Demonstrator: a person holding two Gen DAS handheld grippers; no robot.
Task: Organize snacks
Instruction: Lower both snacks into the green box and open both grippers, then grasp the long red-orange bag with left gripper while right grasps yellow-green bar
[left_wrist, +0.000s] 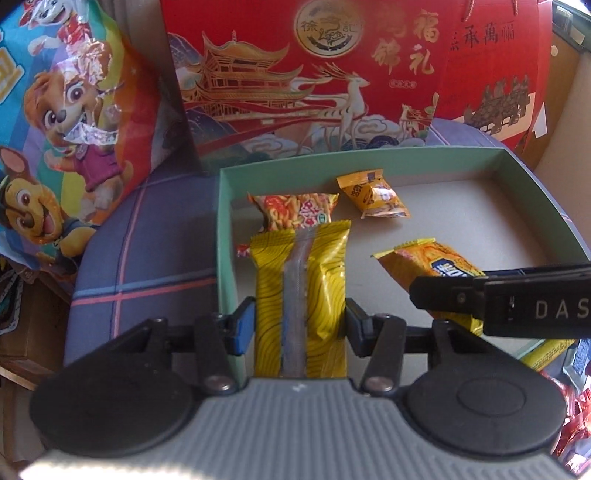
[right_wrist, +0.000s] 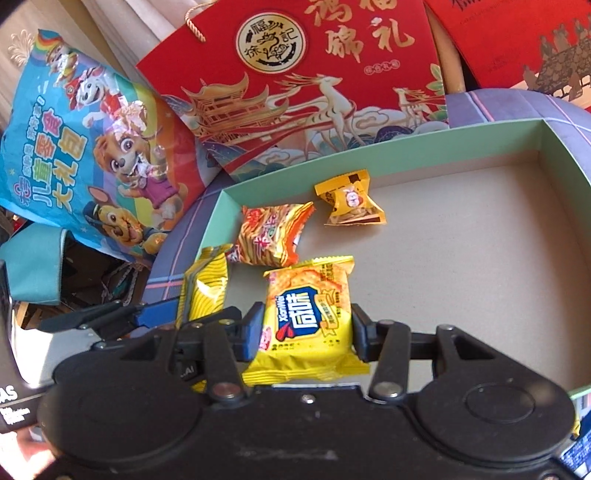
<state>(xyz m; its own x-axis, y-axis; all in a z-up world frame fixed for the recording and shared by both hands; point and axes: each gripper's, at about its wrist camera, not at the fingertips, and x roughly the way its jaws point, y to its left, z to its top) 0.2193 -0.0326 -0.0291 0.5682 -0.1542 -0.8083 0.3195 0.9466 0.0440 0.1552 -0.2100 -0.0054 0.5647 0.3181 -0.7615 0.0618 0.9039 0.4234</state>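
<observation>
My left gripper (left_wrist: 300, 325) is shut on a long yellow striped snack pack (left_wrist: 301, 291), held over the near left part of the green box (left_wrist: 225, 229). My right gripper (right_wrist: 307, 332) is shut on a yellow cracker pack (right_wrist: 308, 314), also over the box (right_wrist: 369, 157). The cracker pack shows in the left wrist view (left_wrist: 432, 262) with the right gripper's finger (left_wrist: 443, 293) beside it. Inside the box lie an orange noodle snack (left_wrist: 299, 212) (right_wrist: 273, 236) and a small yellow candy pack (left_wrist: 375, 195) (right_wrist: 351, 203). The left gripper's striped pack shows in the right wrist view (right_wrist: 207, 288).
A red gift bag (left_wrist: 314, 74) (right_wrist: 314, 81) stands behind the box. A cartoon-dog snack bag (left_wrist: 66, 110) (right_wrist: 92, 147) leans at the left. A second red bag (left_wrist: 495, 74) stands at the back right. The box rests on a plaid cushion (left_wrist: 147, 240). Red wrappers (left_wrist: 576, 424) lie at the lower right.
</observation>
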